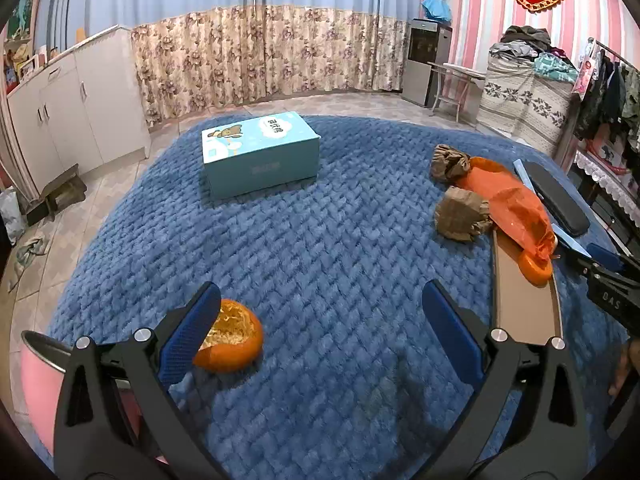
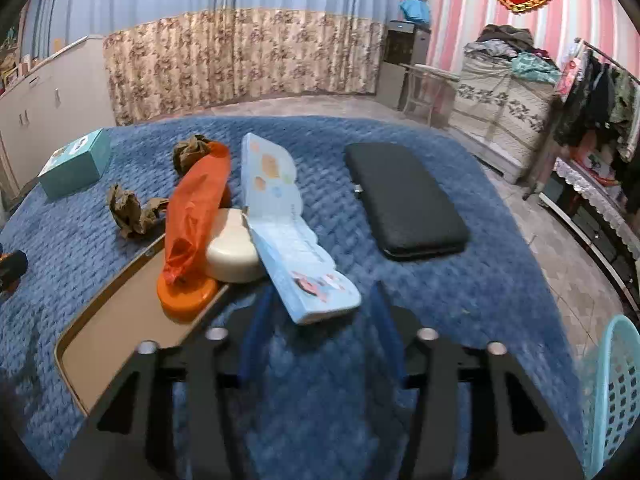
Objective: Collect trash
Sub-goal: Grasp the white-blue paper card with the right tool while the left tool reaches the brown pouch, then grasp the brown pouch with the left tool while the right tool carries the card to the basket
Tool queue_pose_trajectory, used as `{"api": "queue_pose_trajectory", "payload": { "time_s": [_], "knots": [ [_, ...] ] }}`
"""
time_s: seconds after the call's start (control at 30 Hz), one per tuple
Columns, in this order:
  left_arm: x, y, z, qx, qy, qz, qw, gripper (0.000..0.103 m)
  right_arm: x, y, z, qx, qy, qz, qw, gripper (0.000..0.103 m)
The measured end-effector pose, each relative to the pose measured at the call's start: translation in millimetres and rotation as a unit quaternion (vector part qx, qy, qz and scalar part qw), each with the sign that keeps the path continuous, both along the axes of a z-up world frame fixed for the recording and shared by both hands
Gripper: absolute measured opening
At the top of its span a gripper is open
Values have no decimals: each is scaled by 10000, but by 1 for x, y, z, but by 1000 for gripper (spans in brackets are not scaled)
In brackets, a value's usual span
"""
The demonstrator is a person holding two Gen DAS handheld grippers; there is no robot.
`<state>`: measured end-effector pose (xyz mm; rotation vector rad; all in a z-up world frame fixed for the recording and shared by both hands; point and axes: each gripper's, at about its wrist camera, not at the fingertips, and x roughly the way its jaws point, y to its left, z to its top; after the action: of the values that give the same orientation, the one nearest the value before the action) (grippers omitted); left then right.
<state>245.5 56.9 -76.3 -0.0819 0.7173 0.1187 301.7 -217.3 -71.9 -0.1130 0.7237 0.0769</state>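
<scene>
The left gripper [image 1: 320, 320] hangs over a blue quilted blanket [image 1: 320, 240], fingers spread wide and holding nothing. Its left finger [image 1: 192, 332] covers part of a hollowed orange peel [image 1: 234, 338] lying just beside it; whether the two touch cannot be told. A pink object [image 1: 36, 392] with a metal rim at the near left is cut off by the frame. Between the fingers and a light-blue box [image 1: 260, 156] further off, the blanket is open, with free room up to its far edge. The box carries a bear drawing and white characters too small to read.

To the right, two crumpled brown paper wads [image 1: 460, 218] lie touching an orange plastic bag [image 1: 512, 208] draped over an orange lid [image 1: 534, 270], which hides what sits under it. A brown tray [image 2: 120, 332] runs beneath, its near end hidden behind the left gripper.

The right gripper [image 2: 318, 332] is blurred, jaws partly closed with nothing clamped; the near end of a light-blue flat packet [image 2: 296, 248] lies just ahead of its fingers. The packet's print is illegible, and it leans on a cream rounded container [image 2: 234, 250]. Further right a black case [image 2: 404, 200] lies flat, with bare blanket around it up to the right edge. A turquoise basket [image 2: 612, 396] is cut off at the near right. In the left view, the right gripper's body shows the letters "DAS".
</scene>
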Motion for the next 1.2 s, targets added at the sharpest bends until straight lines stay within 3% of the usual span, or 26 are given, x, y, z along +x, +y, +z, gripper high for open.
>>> {"api": "queue_pose_trajectory", "payload": {
  "time_s": [0.1,0.3,0.53,0.77,0.87,0.97,1.03,1.1,1.2],
  "knots": [
    [7,-1,1,-19,25,-2,10000,97,-1,1,3,34,-33,105,9999,27],
    [22,-19,12,-12,-121,-136,9998,97,-12,-12,24,118,-286,112,9995,10],
    [47,-53,14,56,-192,-417,9989,97,-26,-45,41,388,-478,-10,9981,10],
    [74,-83,7,214,-114,-717,9971,93,-18,-56,28,514,-280,-67,9983,10],
    [86,-89,3,335,-60,-804,9962,84,-15,-55,24,566,-220,-48,9981,10],
    [96,-84,-2,184,92,-876,9959,75,-15,-55,23,557,-208,-15,9982,10],
    [100,-81,-4,12,166,-917,9956,63,-14,-55,23,562,-208,2,9982,10],
    [98,-82,-5,-31,179,-1023,9946,43,-15,-56,22,578,-210,7,9981,10],
    [90,-87,1,161,77,-1026,9946,38,-16,-58,23,622,-231,10,9978,10]
  ]
}}
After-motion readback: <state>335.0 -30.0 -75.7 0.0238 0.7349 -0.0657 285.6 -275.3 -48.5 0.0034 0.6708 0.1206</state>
